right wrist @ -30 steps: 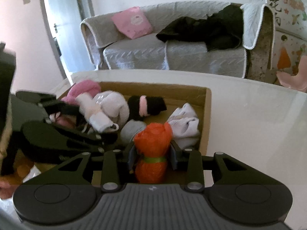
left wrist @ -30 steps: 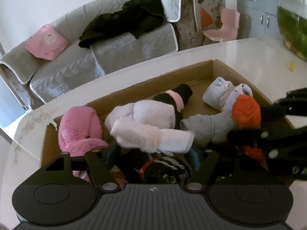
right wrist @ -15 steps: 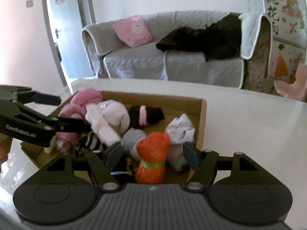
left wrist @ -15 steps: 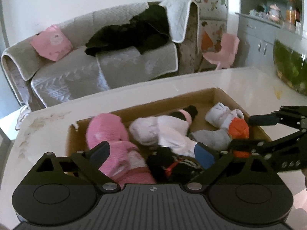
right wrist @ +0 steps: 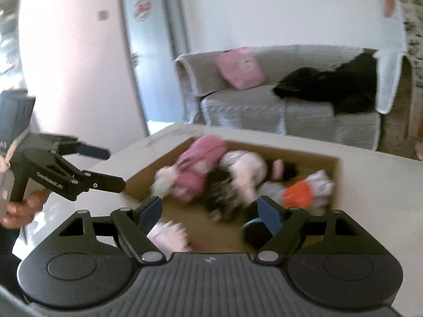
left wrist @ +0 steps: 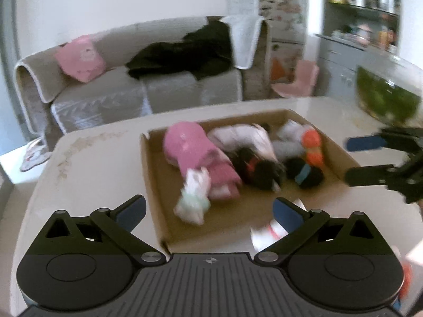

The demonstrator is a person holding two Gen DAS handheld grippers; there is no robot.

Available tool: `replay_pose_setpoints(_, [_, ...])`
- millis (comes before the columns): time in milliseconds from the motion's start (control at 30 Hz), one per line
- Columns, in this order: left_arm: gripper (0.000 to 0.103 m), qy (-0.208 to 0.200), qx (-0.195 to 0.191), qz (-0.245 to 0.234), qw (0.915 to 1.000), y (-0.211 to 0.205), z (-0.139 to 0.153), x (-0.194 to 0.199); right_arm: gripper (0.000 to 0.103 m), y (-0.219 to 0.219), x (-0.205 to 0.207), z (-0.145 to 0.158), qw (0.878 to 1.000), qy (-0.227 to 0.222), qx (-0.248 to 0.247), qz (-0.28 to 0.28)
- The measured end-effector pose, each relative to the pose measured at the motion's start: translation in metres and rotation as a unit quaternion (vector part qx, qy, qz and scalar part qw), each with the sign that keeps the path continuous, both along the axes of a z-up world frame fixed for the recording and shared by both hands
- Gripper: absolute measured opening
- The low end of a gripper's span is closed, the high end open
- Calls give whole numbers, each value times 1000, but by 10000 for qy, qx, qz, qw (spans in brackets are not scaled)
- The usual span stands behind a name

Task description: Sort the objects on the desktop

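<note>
Two grippers are seen over a cardboard box (left wrist: 156, 185) on the white table (left wrist: 100, 153). Lettering on the left gripper (right wrist: 105, 169) is blurred, unreadable. Rolled socks fill the box: pink bundle (left wrist: 190, 148), white bundle (left wrist: 238, 137), orange bundle (left wrist: 312, 145). Left gripper: jaws opening, nothing held. Right gripper (right wrist: 208, 211): jaws opening, nothing gripped.

light: soft daylight, bright wall washed out | glare: pale sheen on table (left wrist: 87, 163) | blur: motion smear over box (right wrist: 327, 163) contents, both views | edges: fisheye bending, dark corner vignette | shadows: weak, diffuse
</note>
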State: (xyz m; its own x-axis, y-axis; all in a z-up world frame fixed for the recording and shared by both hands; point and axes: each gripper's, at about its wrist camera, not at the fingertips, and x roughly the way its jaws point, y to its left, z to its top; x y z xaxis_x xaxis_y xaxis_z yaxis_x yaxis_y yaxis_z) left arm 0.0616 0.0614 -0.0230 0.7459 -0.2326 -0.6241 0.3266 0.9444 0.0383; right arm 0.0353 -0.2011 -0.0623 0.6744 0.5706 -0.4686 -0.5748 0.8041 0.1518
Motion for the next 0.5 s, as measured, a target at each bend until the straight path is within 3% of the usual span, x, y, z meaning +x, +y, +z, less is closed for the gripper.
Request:
replay_pose_setpoints(233, [103,382,183,-445,9981,-4,-38,-31,81,19,-16,-22,9994,265,-167,176])
replay_pose_setpoints(333, [103,478,310,-507,9971,-14,-48,-26,81,29,-16,-27,9991,216,-302,212])
replay_pose_setpoints(500, [103,788,145,-695,9944,-21,-63,-16,81,55,-10,-30,9980,207,-477,359])
